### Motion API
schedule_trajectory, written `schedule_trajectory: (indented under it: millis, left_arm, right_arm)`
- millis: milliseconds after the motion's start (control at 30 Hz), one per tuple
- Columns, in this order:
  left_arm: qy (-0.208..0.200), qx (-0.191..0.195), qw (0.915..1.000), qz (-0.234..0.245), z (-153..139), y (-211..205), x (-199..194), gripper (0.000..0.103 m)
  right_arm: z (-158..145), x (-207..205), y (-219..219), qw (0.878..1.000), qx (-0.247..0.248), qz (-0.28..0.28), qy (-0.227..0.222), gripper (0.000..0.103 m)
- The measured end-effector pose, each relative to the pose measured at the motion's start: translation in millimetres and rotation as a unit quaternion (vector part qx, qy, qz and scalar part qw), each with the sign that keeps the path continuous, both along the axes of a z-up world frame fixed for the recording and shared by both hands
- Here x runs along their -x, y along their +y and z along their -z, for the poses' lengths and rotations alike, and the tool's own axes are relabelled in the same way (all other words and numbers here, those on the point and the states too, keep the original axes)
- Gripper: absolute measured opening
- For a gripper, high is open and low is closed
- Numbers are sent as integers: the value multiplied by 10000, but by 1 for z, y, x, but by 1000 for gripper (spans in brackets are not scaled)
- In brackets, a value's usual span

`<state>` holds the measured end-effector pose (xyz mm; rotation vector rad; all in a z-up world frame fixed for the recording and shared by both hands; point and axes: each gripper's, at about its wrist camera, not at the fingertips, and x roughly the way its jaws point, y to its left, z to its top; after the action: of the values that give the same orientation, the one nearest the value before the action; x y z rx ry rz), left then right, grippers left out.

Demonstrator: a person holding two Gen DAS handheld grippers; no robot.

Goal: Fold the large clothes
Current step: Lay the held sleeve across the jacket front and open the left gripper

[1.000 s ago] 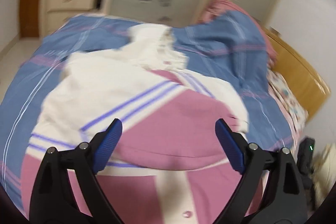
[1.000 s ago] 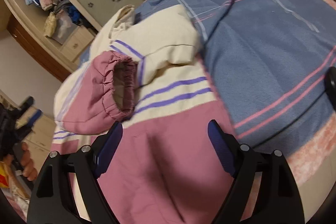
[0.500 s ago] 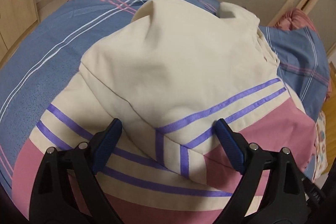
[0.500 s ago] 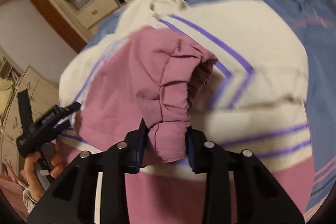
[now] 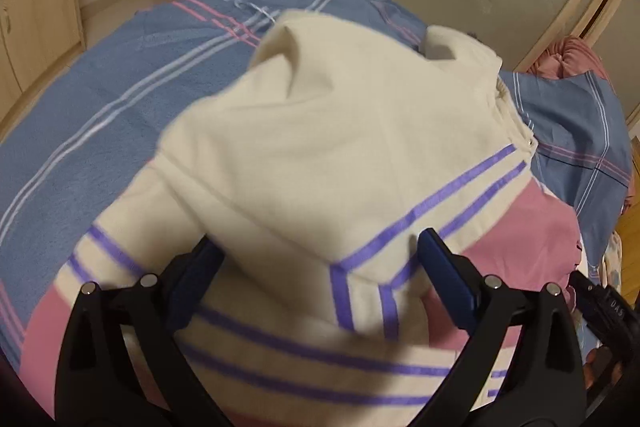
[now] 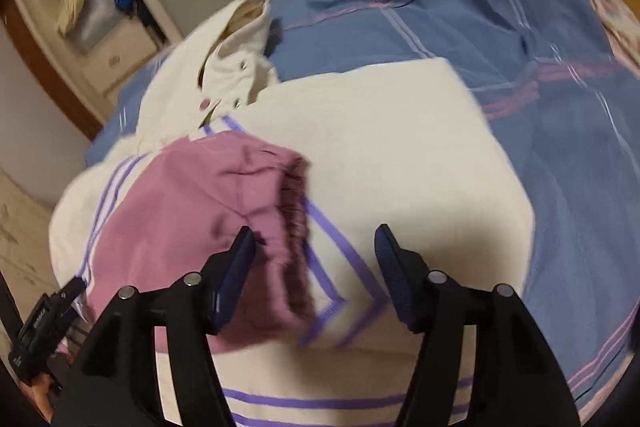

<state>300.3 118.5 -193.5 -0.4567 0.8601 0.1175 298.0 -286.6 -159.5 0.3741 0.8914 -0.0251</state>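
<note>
Right hand-held gripper (image 6: pixel 314 273): jaws opening, pads clear of the pink cuff (image 6: pixel 294 211), which lies partly between them on the jacket (image 6: pixel 400 155). Left hand-held gripper (image 5: pixel 320 279): jaws opening to wide, straddling the folded cream sleeve (image 5: pixel 320 155) without pressing it. The jacket rests on the bed (image 5: pixel 100 131), near edge toward both grippers, collar (image 6: pixel 236 67) far. Judged step: laying the sleeves across the body. To do it well, let each sleeve settle flat before withdrawing, lift straight off so the pads do not drag cloth, and keep the fold edges parallel to the purple stripes.
</note>
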Motion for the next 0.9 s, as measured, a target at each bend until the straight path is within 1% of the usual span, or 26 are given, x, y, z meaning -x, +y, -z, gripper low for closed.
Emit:
schedule_trajectory:
  millis: [33, 67, 100, 133, 167, 200, 267, 333, 400, 433, 500, 567, 667, 733, 767, 833, 867, 900]
  left_arm:
    - [-205, -88, 9997, -23, -10, -1, 10, 98]
    - [-370, -192, 9991, 10, -19, -4, 15, 97]
    - [-550, -337, 9979, 89, -28, -10, 20, 95]
    - [-685, -460, 9963, 227, -37, -17, 23, 94]
    - [-726, -519, 9952, 408, -42, -24, 23, 93]
    - [-688, -559, 9943, 590, -45, -32, 21, 92]
    - [-481, -659, 9931, 838, -42, -47, 12, 91]
    - [-236, -738, 9915, 1043, -31, -59, 1, 91]
    - [48, -811, 9910, 1066, -13, -64, -13, 91]
    - [193, -858, 9903, 1076, -4, -65, -24, 91]
    - [303, -1025, 9882, 1095, 8, -68, -41, 91]
    - [370, -1109, 9875, 1054, 12, -69, -59, 91]
    - [407, -1059, 9899, 850, 12, -64, -88, 92]
    - [440, -1032, 9902, 831, 13, -62, -96, 92]
    - [457, -979, 9906, 840, 12, -60, -96, 92]
    - [383, -885, 9913, 890, 5, -56, -81, 92]
    - [295, -883, 9917, 889, -1, -53, -67, 92]
    - [214, -880, 9918, 898, -6, -50, -54, 92]
  right_arm:
    - [-2, 11, -7, 9997, -106, 153, -185, 60]
    - [-8, 23, -11, 9990, -52, 275, -359, 48]
    - [-12, 29, -9, 9987, 49, 201, -459, 36]
    - [-17, 31, -2, 9984, 87, -14, -551, 33]
    - [-20, 33, 8, 9975, 102, -374, -596, 32]
    - [-20, 31, 20, 9961, 176, -675, -544, 31]
    - [-17, 24, 44, 9925, 444, -1067, -400, 31]
    - [-10, 13, 65, 9890, 737, -1267, -212, 31]
    - [5, -7, 78, 9870, 1005, -1255, 29, 31]
    - [12, -16, 81, 9868, 1031, -1235, 156, 31]
    - [23, -42, 85, 9877, 1006, -1157, 315, 31]
    - [25, -64, 89, 9880, 1064, -1078, 295, 31]
    - [24, -95, 95, 9882, 1144, -1015, 84, 31]
    - [25, -103, 101, 9856, 1324, -1050, 30, 31]
    - [24, -102, 103, 9843, 1388, -1092, 28, 31]
    - [16, -87, 100, 9831, 1365, -1221, -37, 33]
    - [8, -70, 96, 9833, 1276, -1284, -185, 37]
    - [1, -52, 91, 9833, 1190, -1328, -356, 44]
